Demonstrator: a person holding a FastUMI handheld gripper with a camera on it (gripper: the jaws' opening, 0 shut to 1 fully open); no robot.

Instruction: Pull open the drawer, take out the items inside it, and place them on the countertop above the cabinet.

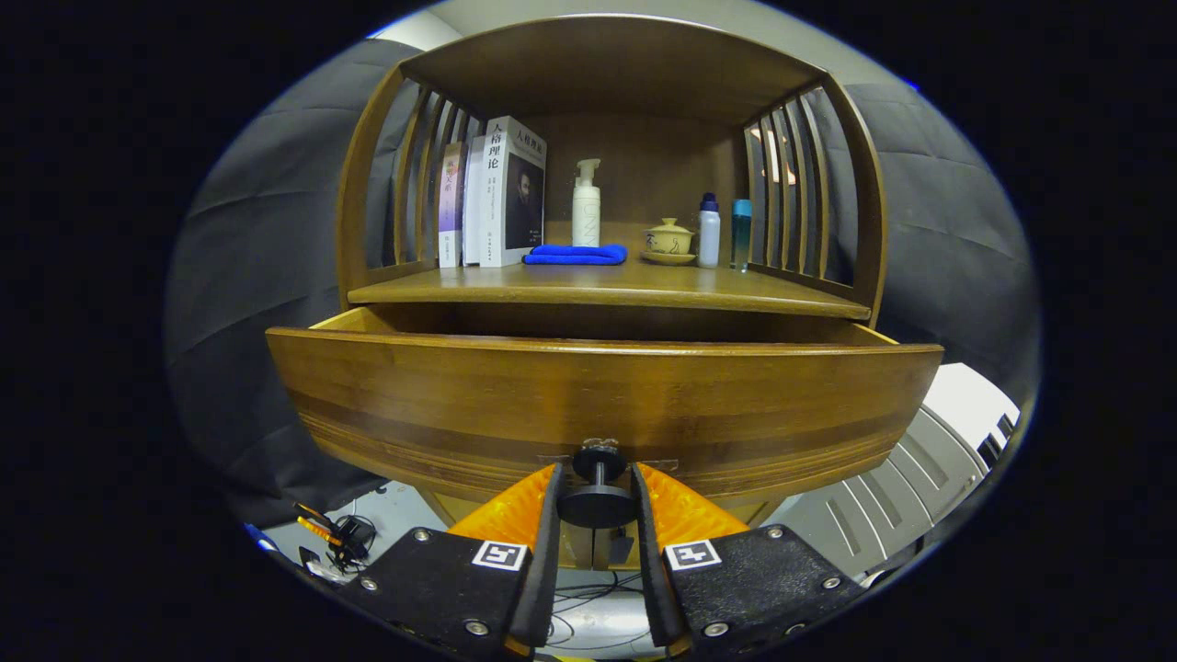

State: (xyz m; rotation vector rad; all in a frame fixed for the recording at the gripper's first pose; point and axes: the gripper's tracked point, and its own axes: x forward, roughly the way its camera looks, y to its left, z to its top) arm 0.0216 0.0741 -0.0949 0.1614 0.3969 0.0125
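Note:
A wooden cabinet has its drawer pulled out toward me; the tall curved front hides the drawer's inside. A dark round knob sticks out from the bottom middle of that front. My gripper is shut on the knob, one finger pressing on each side of it. Above the drawer lies the wooden countertop, under a roofed shelf with slatted sides.
On the countertop stand books at the left, a folded blue cloth, a white pump bottle, a lidded tea cup and two small bottles. A white ribbed appliance stands low on the right. Cables and small tools lie on the floor at left.

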